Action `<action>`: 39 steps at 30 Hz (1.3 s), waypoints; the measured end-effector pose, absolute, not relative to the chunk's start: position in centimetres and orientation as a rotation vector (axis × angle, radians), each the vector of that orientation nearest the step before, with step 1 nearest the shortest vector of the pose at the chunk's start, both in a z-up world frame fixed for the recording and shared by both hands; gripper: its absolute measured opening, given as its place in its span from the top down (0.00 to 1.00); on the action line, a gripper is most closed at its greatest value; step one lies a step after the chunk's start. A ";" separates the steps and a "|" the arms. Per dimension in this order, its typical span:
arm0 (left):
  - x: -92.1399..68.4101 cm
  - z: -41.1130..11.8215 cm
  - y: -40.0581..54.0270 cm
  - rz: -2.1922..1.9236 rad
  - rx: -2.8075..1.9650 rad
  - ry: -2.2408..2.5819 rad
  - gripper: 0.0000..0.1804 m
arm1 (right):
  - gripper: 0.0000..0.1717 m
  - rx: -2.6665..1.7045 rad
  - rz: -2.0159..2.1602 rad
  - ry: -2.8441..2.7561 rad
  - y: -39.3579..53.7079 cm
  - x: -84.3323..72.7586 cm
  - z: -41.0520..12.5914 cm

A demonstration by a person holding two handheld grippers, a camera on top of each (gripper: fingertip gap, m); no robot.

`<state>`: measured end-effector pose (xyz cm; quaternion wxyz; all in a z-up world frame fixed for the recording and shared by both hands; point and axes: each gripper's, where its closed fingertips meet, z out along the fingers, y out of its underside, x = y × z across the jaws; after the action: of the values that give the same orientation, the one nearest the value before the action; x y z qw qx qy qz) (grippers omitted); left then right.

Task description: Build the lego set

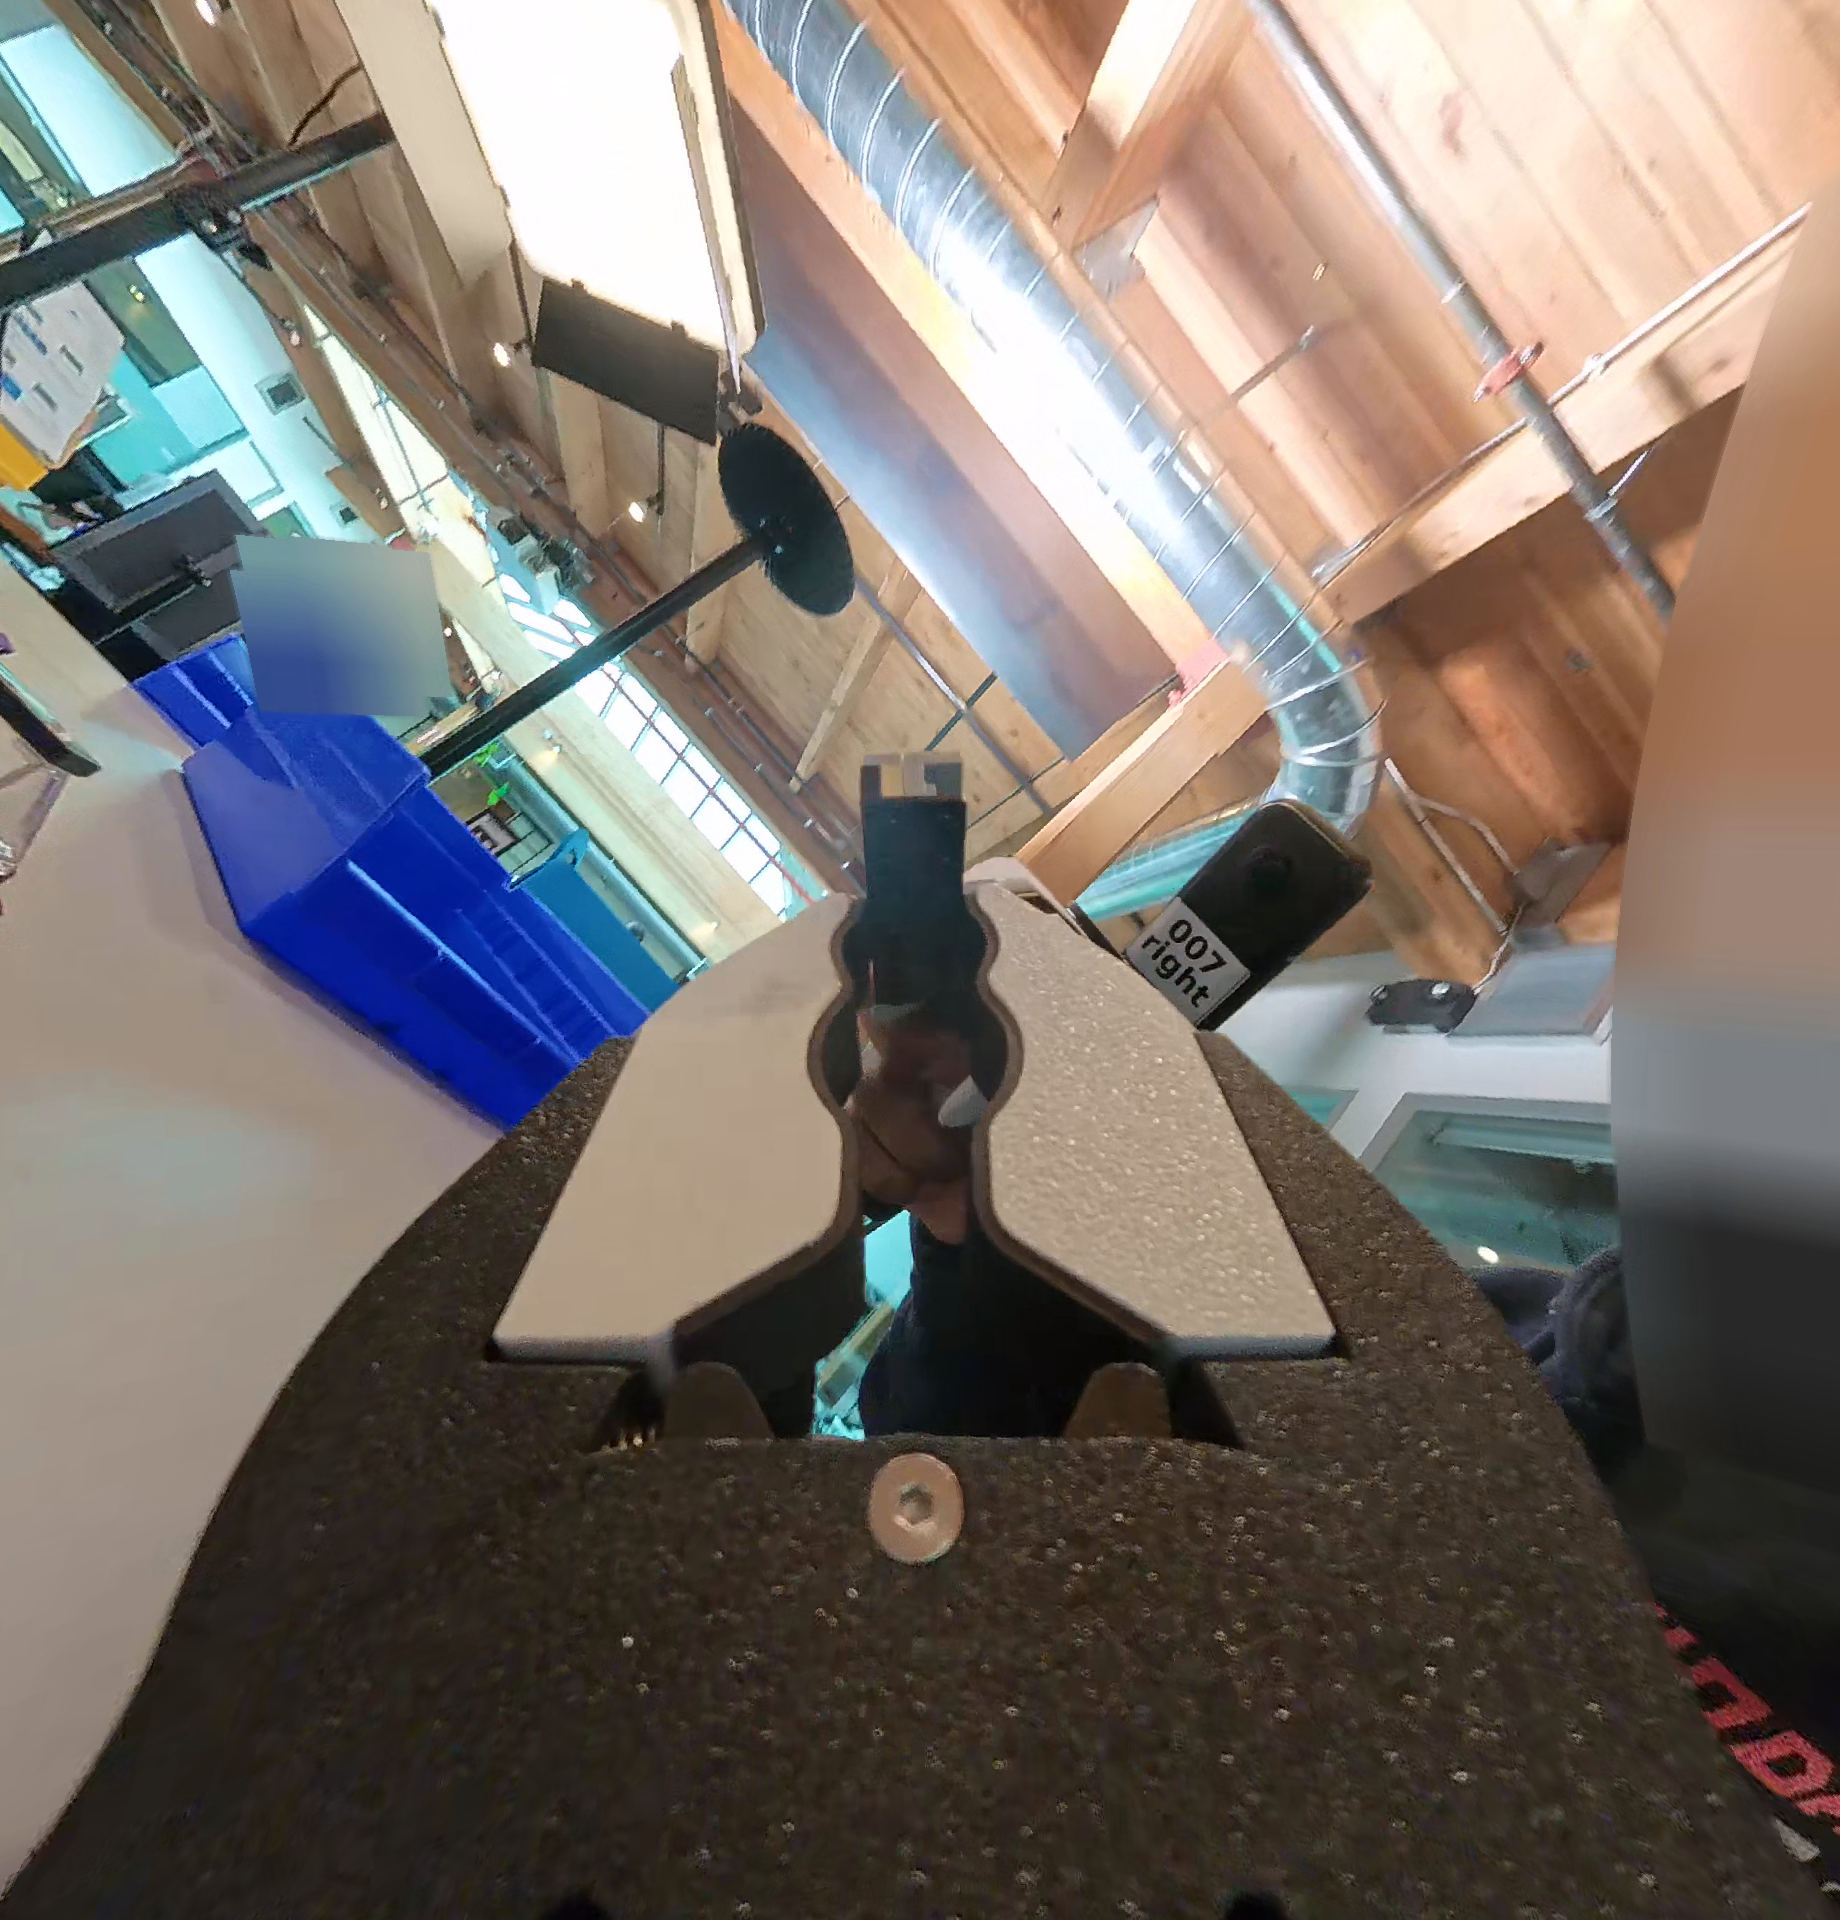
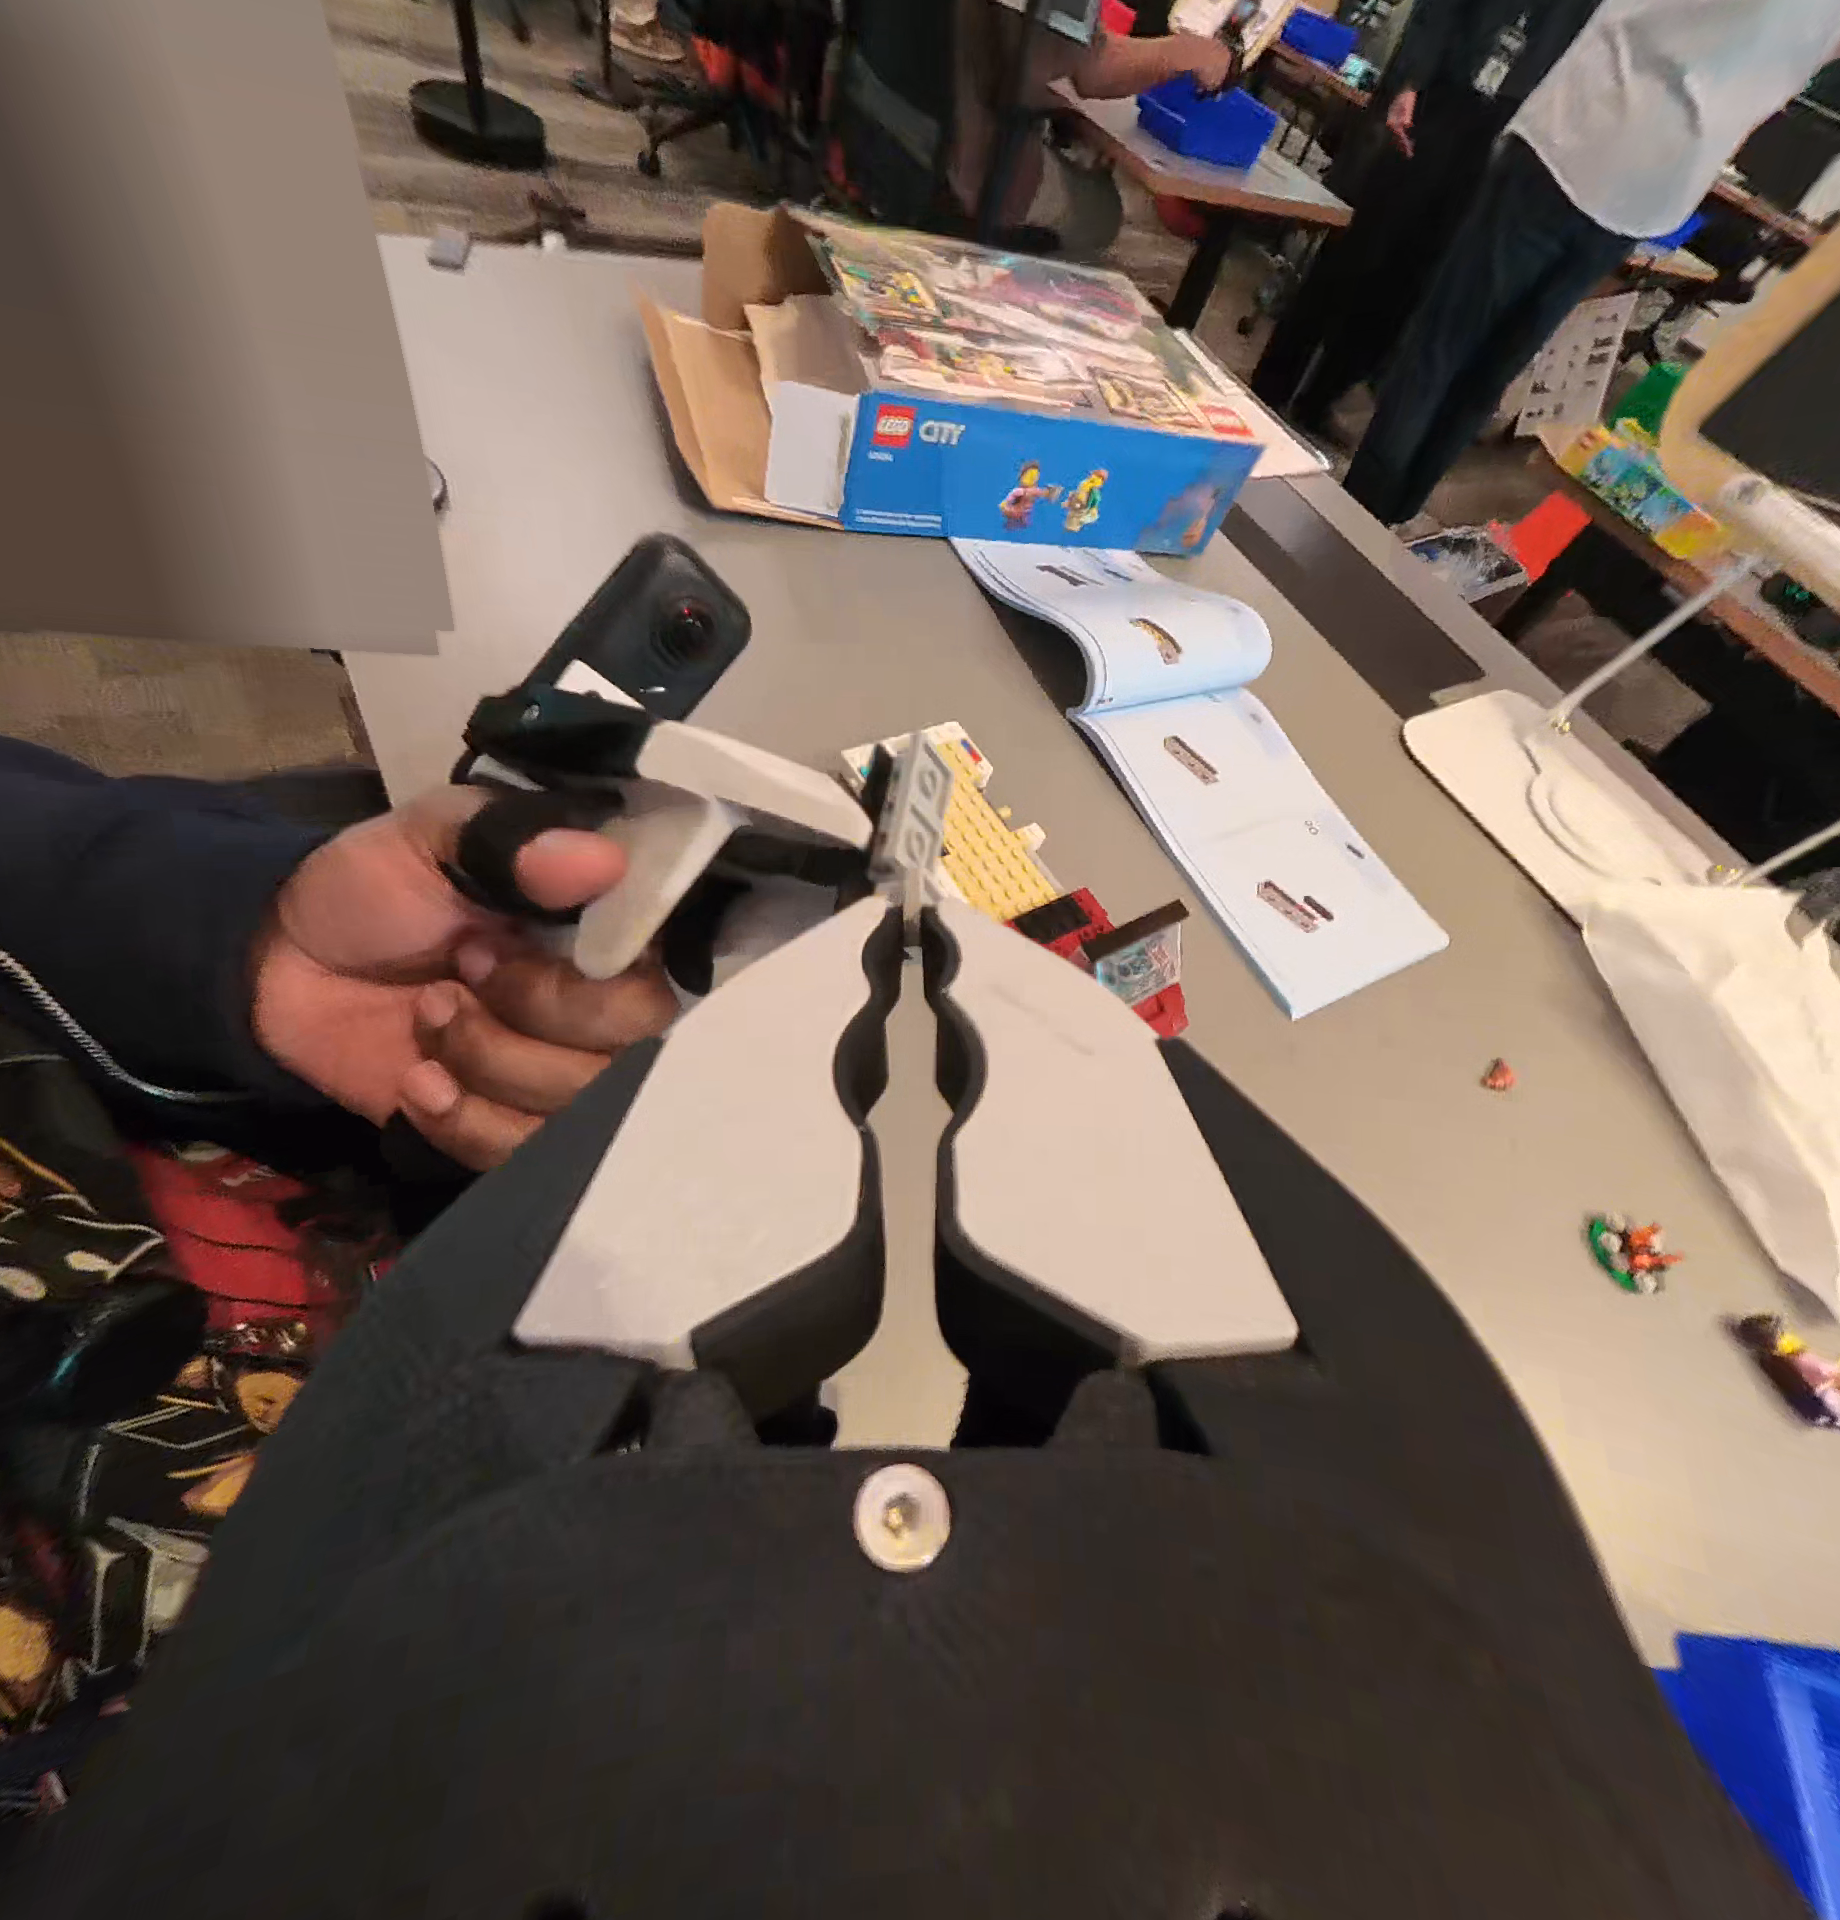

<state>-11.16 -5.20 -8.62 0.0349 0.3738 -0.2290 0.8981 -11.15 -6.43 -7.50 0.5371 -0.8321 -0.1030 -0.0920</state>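
My left gripper [image 1: 911, 914] points up at the ceiling and is shut on a small black and grey lego piece [image 1: 911, 852] that sticks out past its tips. In the right wrist view, a hand holds that left gripper [image 2: 859, 831] as it comes in from the left with the same piece [image 2: 911, 821], whose grey plate face is turned toward me. My right gripper [image 2: 911, 920] is shut on the thin lower edge of this piece. Both grippers hold it in the air above the tan, white and red lego build [image 2: 989, 842] on the grey table [image 2: 1363, 1195].
An open instruction booklet [image 2: 1207, 769] and the blue set box [image 2: 1041, 478] lie beyond the build. At the right are a white paper bag [image 2: 1747, 1060], small loose pieces [image 2: 1633, 1252] and a minifigure [image 2: 1799, 1371]. Blue bins [image 1: 376, 883] stand on the table. People stand at the back. Less than 4 cm separates the two grippers' tips.
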 end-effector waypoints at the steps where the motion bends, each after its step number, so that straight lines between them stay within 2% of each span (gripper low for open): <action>1: -11.2 -8.6 -5.1 2.772 1.137 -0.680 0.91 | 0.98 -1.995 -0.233 -0.271 -6.1 -11.4 -7.6; 12: -11.9 -8.1 -4.4 2.848 1.073 -0.608 0.91 | 0.98 -1.969 -0.285 -0.248 -5.2 -10.7 -6.6; 23: -12.4 -7.7 -4.7 2.880 1.019 -0.643 0.91 | 0.98 -2.024 -0.216 -0.302 -5.4 -11.4 -7.9; 39: -12.4 -7.7 -4.8 2.878 1.014 -0.645 0.91 | 0.98 -2.051 -0.337 -0.372 -6.2 -10.7 -7.9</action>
<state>-12.42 -4.76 -7.70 0.0114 0.3251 -0.2068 0.9227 -10.65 -6.24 -7.93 0.4927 -0.8452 -0.1534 -0.1387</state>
